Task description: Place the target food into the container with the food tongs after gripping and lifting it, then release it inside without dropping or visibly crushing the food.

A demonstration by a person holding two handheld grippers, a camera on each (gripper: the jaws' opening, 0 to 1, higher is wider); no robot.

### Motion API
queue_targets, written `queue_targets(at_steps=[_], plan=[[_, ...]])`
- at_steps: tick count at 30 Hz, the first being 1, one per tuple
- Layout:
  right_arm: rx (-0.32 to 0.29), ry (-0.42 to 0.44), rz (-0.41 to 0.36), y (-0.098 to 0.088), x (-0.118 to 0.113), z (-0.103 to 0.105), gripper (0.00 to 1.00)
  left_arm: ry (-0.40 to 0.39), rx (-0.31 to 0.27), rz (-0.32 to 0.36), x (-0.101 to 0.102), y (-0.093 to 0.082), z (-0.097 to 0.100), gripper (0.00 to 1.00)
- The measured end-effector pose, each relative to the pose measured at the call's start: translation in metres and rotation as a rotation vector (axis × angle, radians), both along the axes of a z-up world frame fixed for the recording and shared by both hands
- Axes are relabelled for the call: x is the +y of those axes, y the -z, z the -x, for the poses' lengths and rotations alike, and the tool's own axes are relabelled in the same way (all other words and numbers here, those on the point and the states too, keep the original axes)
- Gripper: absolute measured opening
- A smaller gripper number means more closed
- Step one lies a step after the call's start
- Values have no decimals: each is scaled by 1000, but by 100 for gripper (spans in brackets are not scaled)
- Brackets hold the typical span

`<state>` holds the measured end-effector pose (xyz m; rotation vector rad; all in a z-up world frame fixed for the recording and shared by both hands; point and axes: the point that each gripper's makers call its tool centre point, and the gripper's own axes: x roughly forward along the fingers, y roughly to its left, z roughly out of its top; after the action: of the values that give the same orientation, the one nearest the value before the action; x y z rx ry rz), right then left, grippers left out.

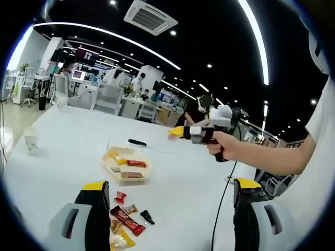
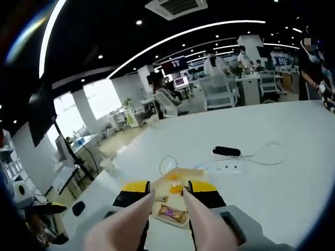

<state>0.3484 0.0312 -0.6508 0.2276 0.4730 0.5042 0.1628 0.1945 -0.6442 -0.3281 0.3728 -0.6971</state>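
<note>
- Two yellow-tipped jaws of the left gripper (image 1: 170,196) stand wide apart in the left gripper view, holding nothing, above a white table (image 1: 68,136).
- Wrapped snacks (image 1: 127,218) lie loose between those jaws; further off sits a shallow container (image 1: 128,166) with several wrapped pieces inside.
- Same view: a person's hand (image 1: 222,144) holds the right gripper (image 1: 177,132) above the table; whether its tips meet I cannot tell.
- Right gripper view: pale food tongs (image 2: 167,217) run forward between the right gripper's jaws, which clamp them, tips over the container (image 2: 170,212).
- A black object (image 2: 226,151) with a white cable (image 2: 261,157) lies beyond.
- Open-plan office with ceiling light strips.
</note>
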Motion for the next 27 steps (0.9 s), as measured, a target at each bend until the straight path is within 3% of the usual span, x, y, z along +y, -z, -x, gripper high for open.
queue_targets(at_steps=[13, 20, 23, 25, 27], plan=[[11, -46, -5, 6, 6, 4, 28, -10, 4, -9, -14, -1, 9, 99], [9, -91, -19, 14, 12, 15, 29, -22, 33, -29, -19, 16, 19, 99], [11, -64, -2, 22, 6, 16, 28, -17, 68, -18, -24, 20, 19, 99], [36, -23, -52, 24, 1, 19, 28, 2, 20, -19, -29, 11, 19, 99], [25, -34, -53, 21, 1, 26, 28, 0, 1, -71, -26, 15, 14, 99]])
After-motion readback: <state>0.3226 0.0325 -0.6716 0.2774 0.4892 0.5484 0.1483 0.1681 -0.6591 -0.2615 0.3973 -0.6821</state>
